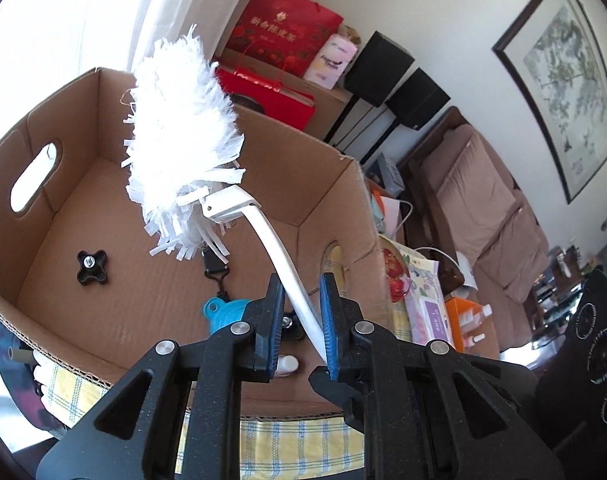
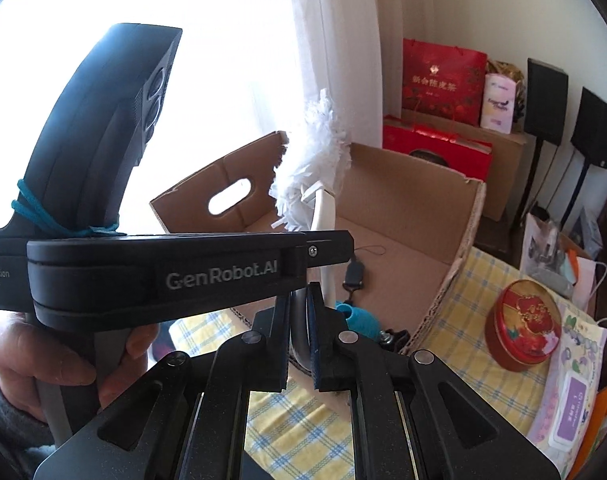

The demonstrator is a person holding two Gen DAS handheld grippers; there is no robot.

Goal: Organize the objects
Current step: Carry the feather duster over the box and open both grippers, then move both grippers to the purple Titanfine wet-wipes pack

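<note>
left gripper (image 1: 301,300) clamps the duster (image 1: 183,128) by its stiff handle (light, floppy head) above the box (image 1: 343,200); right gripper (image 2: 299,312) pinches the handle's near end.

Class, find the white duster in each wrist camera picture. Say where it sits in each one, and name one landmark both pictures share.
Left wrist view: the white duster fills the upper left centre, its handle curving down between the left gripper fingers.
Right wrist view: the duster stands at centre, partly hidden behind the left gripper.
Shared landmark: the cardboard box with its oval hand-hole, behind the duster.
</note>
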